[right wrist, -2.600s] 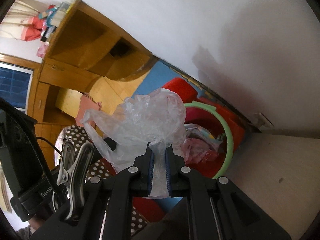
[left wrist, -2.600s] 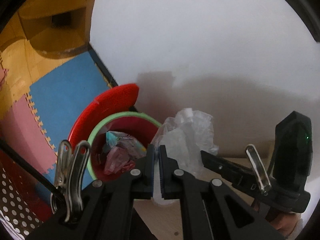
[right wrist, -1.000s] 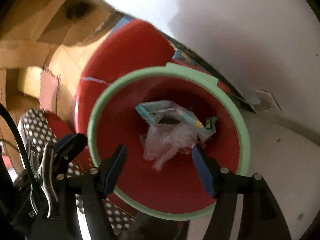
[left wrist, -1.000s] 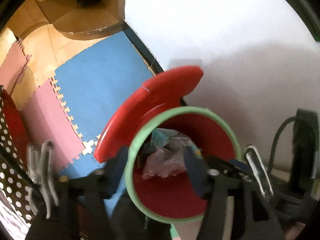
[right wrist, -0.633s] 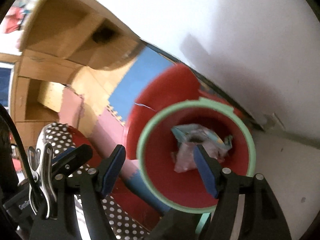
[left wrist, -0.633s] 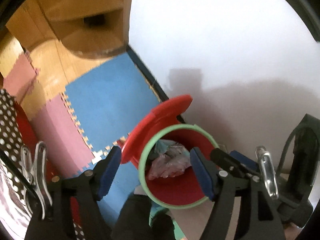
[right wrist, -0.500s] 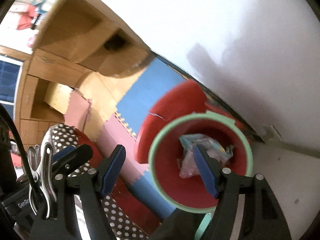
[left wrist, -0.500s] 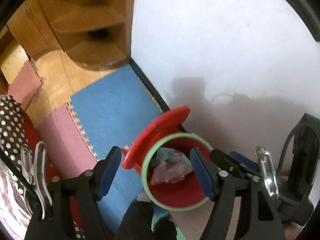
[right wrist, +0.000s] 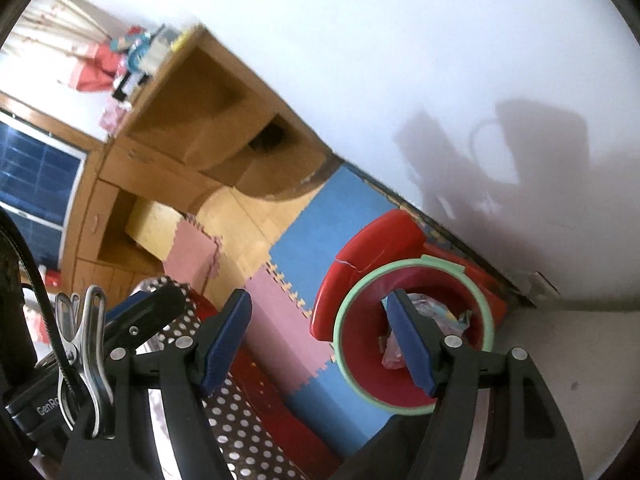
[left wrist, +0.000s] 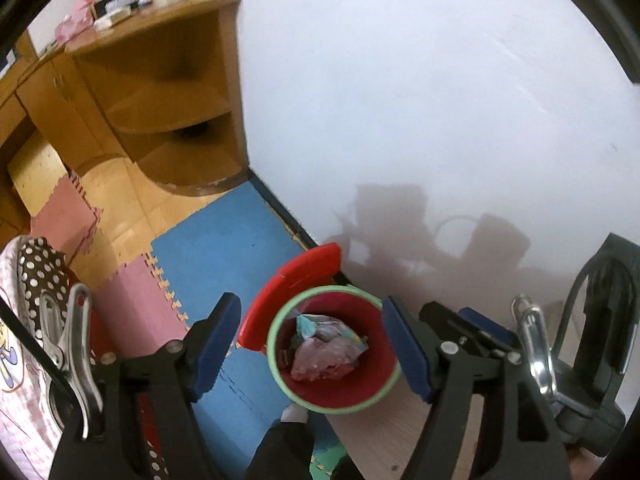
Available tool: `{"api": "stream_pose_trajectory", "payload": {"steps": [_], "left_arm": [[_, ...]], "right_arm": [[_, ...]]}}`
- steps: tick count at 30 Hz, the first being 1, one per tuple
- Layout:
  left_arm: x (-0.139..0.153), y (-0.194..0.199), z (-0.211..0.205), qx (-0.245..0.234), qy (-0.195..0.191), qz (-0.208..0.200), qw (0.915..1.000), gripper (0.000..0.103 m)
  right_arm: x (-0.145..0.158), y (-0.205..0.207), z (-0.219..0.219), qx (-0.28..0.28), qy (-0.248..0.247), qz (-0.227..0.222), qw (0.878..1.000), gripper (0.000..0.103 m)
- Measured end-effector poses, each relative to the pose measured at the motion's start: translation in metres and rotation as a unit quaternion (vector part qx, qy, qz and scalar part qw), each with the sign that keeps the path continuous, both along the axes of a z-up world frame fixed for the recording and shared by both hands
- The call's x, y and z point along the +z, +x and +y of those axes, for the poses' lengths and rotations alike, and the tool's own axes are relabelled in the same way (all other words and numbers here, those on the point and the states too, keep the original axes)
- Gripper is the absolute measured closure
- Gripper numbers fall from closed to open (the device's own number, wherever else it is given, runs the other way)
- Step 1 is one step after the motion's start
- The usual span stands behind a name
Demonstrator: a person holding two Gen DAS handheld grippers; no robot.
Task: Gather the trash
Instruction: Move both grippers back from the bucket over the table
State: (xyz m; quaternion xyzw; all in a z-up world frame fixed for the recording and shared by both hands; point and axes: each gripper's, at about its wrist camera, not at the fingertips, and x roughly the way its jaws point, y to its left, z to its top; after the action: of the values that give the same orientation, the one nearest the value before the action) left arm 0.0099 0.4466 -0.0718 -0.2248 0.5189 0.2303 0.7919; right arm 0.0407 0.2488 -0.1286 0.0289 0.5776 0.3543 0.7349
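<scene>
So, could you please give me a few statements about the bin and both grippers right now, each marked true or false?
1. Both grippers are open and empty. True: the left gripper and right gripper hold nothing.
2. The red bin has a green rim. True.
3. The bin is empty. False: crumpled trash lies inside.
4. The bin stands on a blue foam mat. True.
5. The bin stands against a wooden cabinet. False: the cabinet is farther off; the bin is beside the white wall.

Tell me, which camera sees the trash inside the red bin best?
The left wrist view: the crumpled trash lies in plain sight between the open fingers. In the right wrist view, a blue finger pad covers part of the trash.
</scene>
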Motion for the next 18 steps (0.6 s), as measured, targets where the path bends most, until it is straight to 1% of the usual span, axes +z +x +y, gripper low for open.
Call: {"api": "stream_pose_trajectory", "payload": {"steps": [4,7,11,18], "left_arm": [[0.021,0.000,-0.039,-0.011,0.025,-0.005,0.9996,0.026],[0.034,-0.003,-0.065,-0.007,0.047,-0.003,0.9989,0.026],[0.040,-0.010,-0.086,-0.003,0.042,-0.003,0.9991,0.026],[0.056,-0.019,-0.126,0.001,0.039,0.000,0.9992,0.026]], "right_arm": [[0.021,-0.006,-0.038,-0.011,0.011,-0.004,1.000,0.031],[0.028,-0.010,-0.062,-0.018,0.023,0.001,1.000,0.031],[0.036,-0.015,-0.088,-0.024,0.036,0.006,0.999,0.031],[0.049,-0.028,-0.122,-0.025,0.040,0.002,0.999,0.031]]}}
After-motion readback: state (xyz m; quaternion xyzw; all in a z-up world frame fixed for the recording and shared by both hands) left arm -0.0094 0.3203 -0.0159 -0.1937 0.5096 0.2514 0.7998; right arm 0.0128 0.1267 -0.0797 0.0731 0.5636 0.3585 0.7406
